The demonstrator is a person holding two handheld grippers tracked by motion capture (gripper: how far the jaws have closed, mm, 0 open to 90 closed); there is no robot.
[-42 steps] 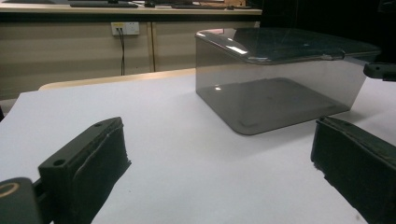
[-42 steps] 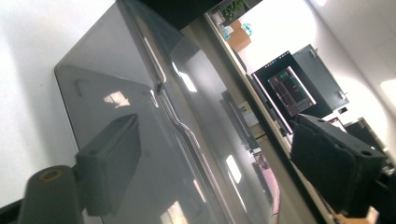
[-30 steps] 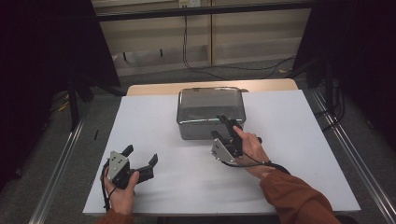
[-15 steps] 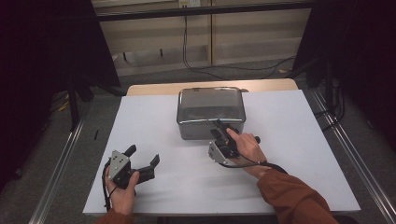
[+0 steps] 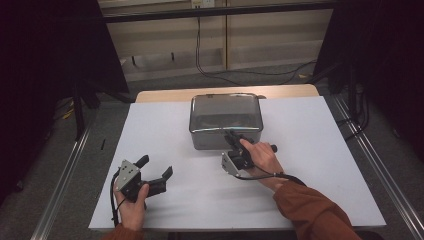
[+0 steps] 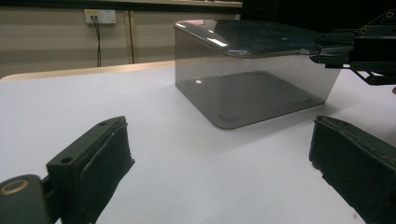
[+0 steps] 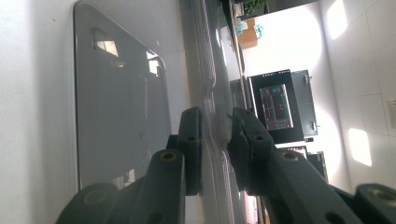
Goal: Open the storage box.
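right gripper on box lid

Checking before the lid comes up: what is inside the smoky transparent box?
Through the smoky transparent plastic box only its bare floor shows, nothing inside. The right gripper clamps the lid edge, hiding that spot.

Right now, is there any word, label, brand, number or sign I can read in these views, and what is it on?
None can be read.
Dark computer screen in the right gripper view: a lit window with lines of text, too small and blurred to read.
Smoky transparent plastic box, white tabletop, white wall socket: no print on them.
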